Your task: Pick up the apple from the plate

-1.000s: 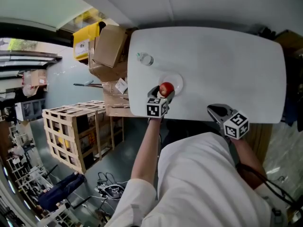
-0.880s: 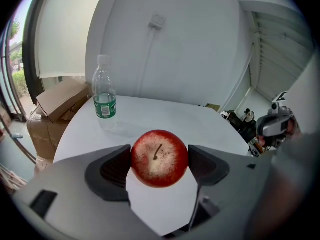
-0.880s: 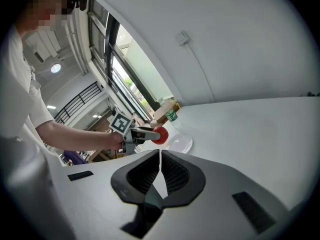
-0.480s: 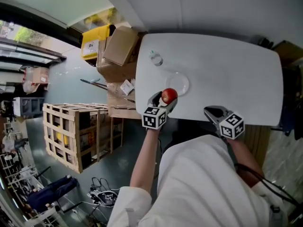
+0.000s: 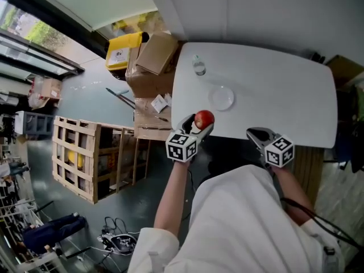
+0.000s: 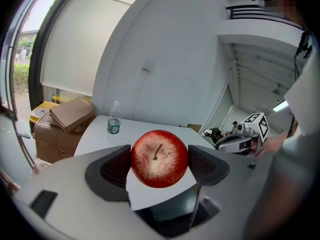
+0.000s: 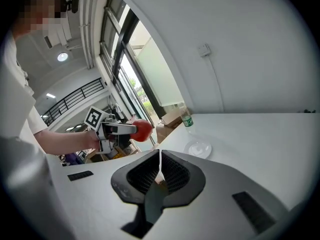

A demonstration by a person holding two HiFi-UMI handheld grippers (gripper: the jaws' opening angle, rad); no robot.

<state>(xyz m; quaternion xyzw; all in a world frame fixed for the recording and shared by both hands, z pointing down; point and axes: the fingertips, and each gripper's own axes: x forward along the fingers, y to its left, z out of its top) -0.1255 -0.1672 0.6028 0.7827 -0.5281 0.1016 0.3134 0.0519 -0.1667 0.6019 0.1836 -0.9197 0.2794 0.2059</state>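
Left gripper (image 5: 199,124): jaws part-way open, both pads pressed against the sides of the red apple (image 6: 159,158), which sits between them stem up. Apple is off the plate (image 5: 220,98) and held in the air on the person's side of it, near the front edge of the white table (image 5: 278,84). Plate is bare, lying flat on the table. Right gripper (image 7: 159,171): jaws closed together, nothing held; it hangs at the table's front edge, well apart from the plate and to its right as the person stands. A plastic water bottle (image 5: 198,66) stands upright beyond the plate, near the table's far left corner. Past that corner, further from the plate, stacked cardboard boxes (image 5: 156,53) and a yellow bin (image 5: 124,49); a wooden crate (image 5: 85,155) is on the floor left of the table.
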